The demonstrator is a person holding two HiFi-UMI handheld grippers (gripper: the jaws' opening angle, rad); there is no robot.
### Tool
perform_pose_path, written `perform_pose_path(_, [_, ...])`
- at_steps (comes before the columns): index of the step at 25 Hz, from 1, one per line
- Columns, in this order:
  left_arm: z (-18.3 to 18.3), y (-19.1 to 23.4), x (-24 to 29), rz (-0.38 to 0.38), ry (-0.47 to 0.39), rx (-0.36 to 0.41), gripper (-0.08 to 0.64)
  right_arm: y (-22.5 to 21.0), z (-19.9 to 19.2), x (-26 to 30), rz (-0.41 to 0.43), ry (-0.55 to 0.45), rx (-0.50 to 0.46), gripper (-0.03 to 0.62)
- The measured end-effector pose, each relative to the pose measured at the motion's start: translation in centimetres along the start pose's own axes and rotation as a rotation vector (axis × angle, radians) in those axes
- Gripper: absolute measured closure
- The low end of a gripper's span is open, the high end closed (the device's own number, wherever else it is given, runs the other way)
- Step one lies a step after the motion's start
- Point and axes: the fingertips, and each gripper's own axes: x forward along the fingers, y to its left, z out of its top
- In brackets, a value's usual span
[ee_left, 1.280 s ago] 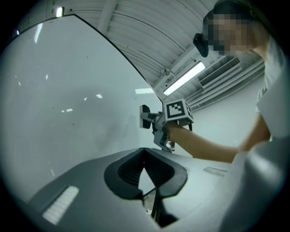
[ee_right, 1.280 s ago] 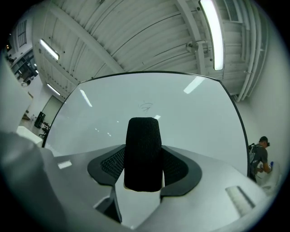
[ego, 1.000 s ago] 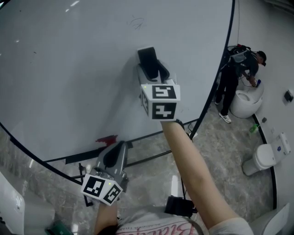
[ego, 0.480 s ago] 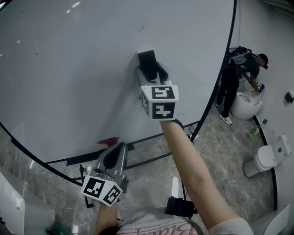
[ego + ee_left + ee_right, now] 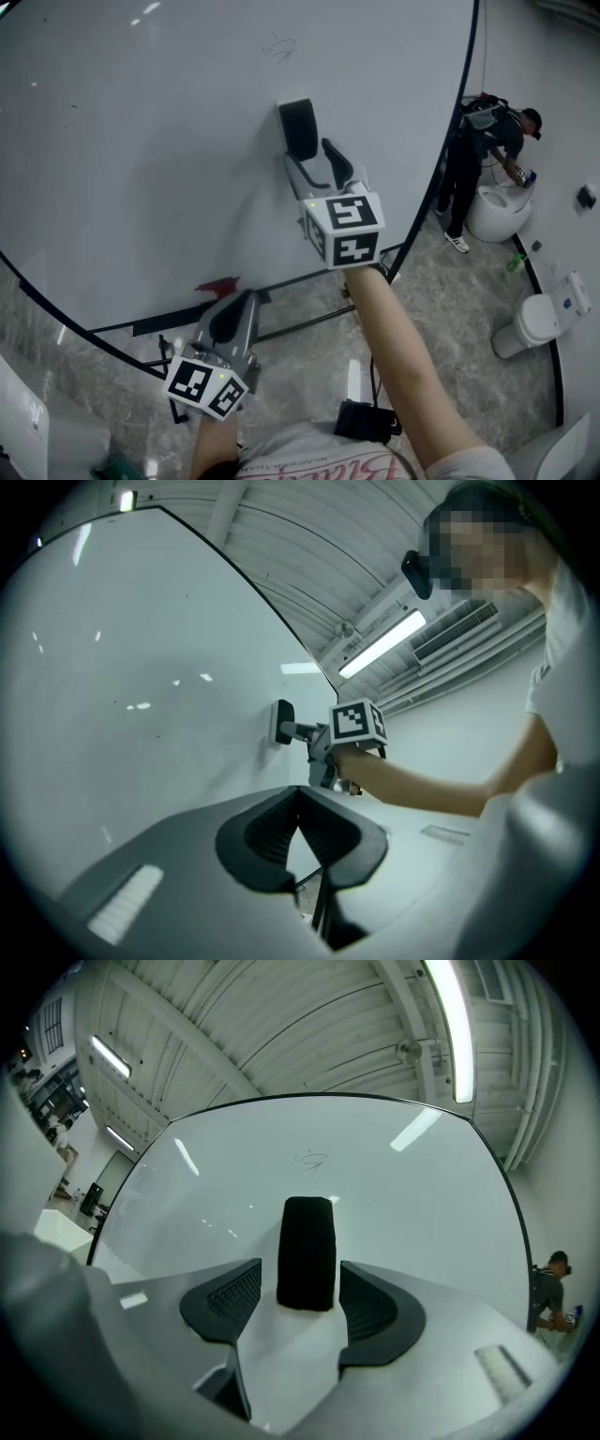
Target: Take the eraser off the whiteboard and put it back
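The black eraser (image 5: pixel 298 129) clings upright to the whiteboard (image 5: pixel 141 141). My right gripper (image 5: pixel 317 161) sits just below it, open. Its jaws have just been opening; in the right gripper view the eraser's (image 5: pixel 307 1251) lower end stands between the pads (image 5: pixel 225 1302) with a gap on each side, untouched. The left gripper view shows the eraser (image 5: pixel 281 722) flat against the board ahead of the right gripper (image 5: pixel 298 731). My left gripper (image 5: pixel 239 305) hangs low near the board's bottom edge, pads (image 5: pixel 272 832) meeting at the tips, empty.
A red object (image 5: pixel 217 284) lies on the ledge under the board. A small scribble (image 5: pixel 278 45) marks the board above the eraser. A person (image 5: pixel 487 141) bends over white fixtures (image 5: pixel 502 211) at the right. A black item (image 5: pixel 366 422) lies on the floor by my feet.
My right gripper has drawn back down and to the right from the eraser, jaws wider. The eraser stays in place on the board. The left gripper has not moved.
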Motion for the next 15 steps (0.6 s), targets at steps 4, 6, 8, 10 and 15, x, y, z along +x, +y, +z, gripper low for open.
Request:
perform_pose_path(4, [0.1,0.4,-0.1,0.006,-0.003,-0.002,0.561,2.2,-1.7,-4.5,0.07,0.015,-0.034,0.382])
perform_pose_path(6, [0.2,0.5,-0.1,0.007,-0.006,-0.001,0.561,3.2,-2.6,-6.9,0.089,0.021,-0.054,0.435])
perform_pose_path(8, [0.3,0.4,0.1,0.002,-0.008,0.004,0.561,4.0,-3.5,-9.2,0.089,0.028,-0.088,0.481])
perform_pose_path(10, [0.4,0.4,0.2,-0.002,-0.009,0.008,0.561,4.8,-4.8,-11.2,0.093,0.04,-0.104,0.508])
perform_pose_path(15, [0.5,0.2,0.6,-0.005,-0.015,0.008,0.561,6.1,-6.3,-14.8,0.077,0.045,-0.117,0.591])
